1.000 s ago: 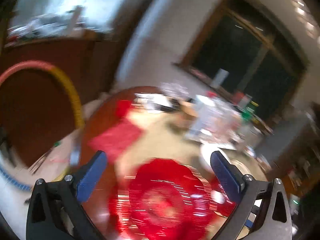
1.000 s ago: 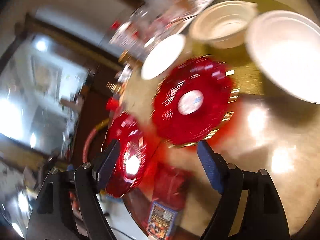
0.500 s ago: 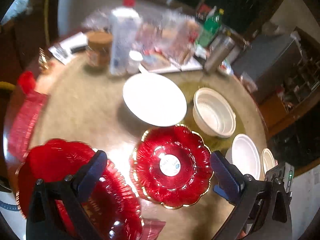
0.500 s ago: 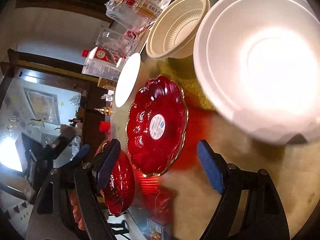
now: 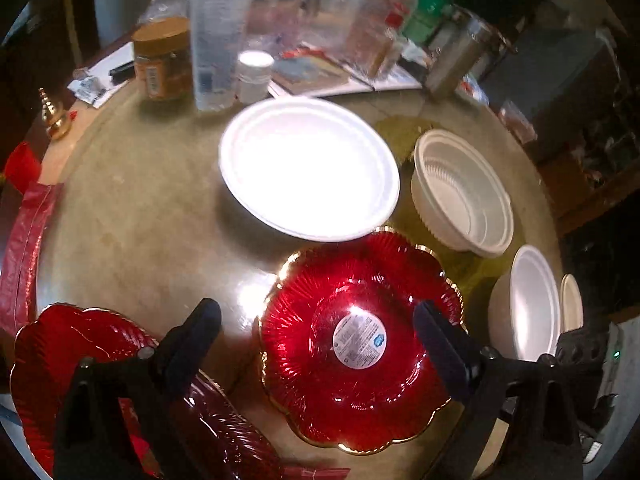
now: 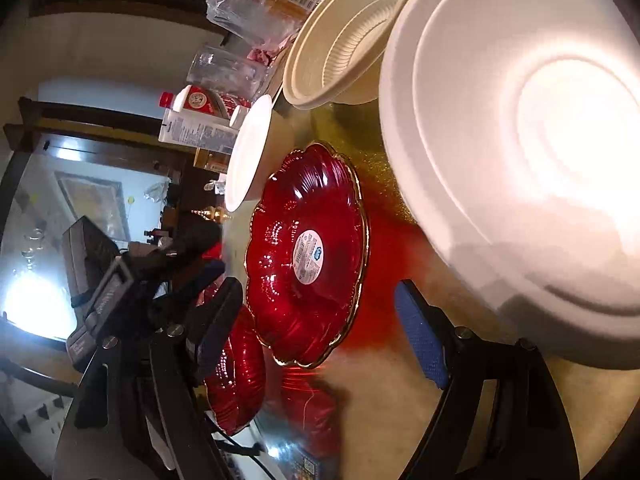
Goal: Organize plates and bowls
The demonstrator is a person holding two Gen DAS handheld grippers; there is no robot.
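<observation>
A red scalloped plate [image 5: 360,340] with a gold rim and a round sticker lies on the round table. My left gripper [image 5: 316,324] hangs over it, its jaws wide and closing; the pads touch nothing. A second red plate [image 5: 80,360] lies at the lower left. Behind them sit a white plate [image 5: 308,168], a ribbed cream bowl [image 5: 464,192] and a white foam bowl [image 5: 532,304]. In the right wrist view my right gripper [image 6: 316,300] is open and holds nothing, just short of the red plate [image 6: 308,252], with the foam bowl [image 6: 520,152] close on the right. The left gripper [image 6: 204,254] shows beyond the plate.
Bottles, a brown-lidded jar [image 5: 160,60], a steel flask [image 5: 456,60] and clear packets crowd the table's far side. A red packet [image 5: 24,240] hangs over the left rim and a small gold ornament [image 5: 52,116] stands near it. A further bowl's rim [image 5: 572,304] shows at the right.
The left view swung from the wall and window down onto the table and closed in on the stickered red plate. The right view rolled and drew nearer the foam bowl and red plate.
</observation>
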